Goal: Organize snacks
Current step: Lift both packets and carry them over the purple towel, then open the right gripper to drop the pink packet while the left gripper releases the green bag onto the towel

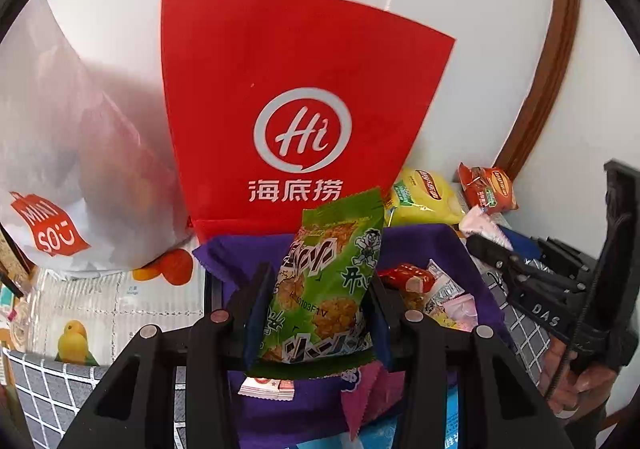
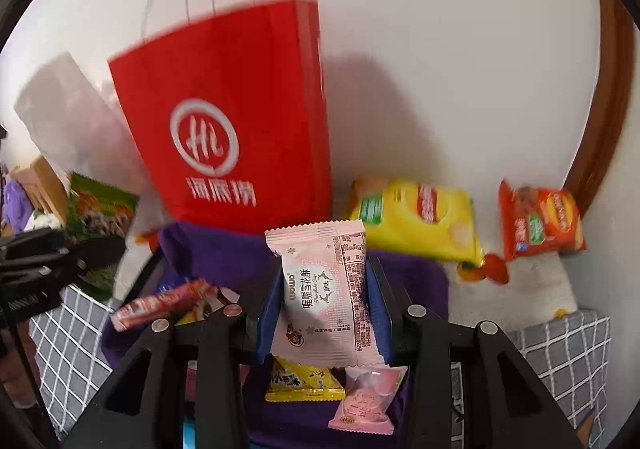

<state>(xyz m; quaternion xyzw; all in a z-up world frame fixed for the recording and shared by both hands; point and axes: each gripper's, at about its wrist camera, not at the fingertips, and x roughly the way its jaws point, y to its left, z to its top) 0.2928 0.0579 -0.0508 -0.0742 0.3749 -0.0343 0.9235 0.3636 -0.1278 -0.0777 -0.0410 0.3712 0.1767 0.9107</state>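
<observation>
My left gripper (image 1: 316,313) is shut on a green snack packet (image 1: 328,289) and holds it upright above a purple-lined basket (image 1: 440,245) of small snacks. My right gripper (image 2: 324,313) is shut on a pink snack packet (image 2: 324,289) over the same basket (image 2: 224,249). The right gripper shows at the right of the left wrist view (image 1: 520,269). The left gripper (image 2: 76,253) with the green packet (image 2: 100,213) shows at the left of the right wrist view. A red sausage stick (image 2: 160,303), a yellow packet (image 2: 304,381) and a pink sweet (image 2: 368,401) lie in the basket.
A red paper bag (image 1: 296,109) stands against the wall behind the basket, also in the right wrist view (image 2: 232,121). A white plastic bag (image 1: 60,177) sits to its left. A yellow chip bag (image 2: 420,221) and an orange chip bag (image 2: 540,221) lie at the right by a brown door frame (image 2: 612,89).
</observation>
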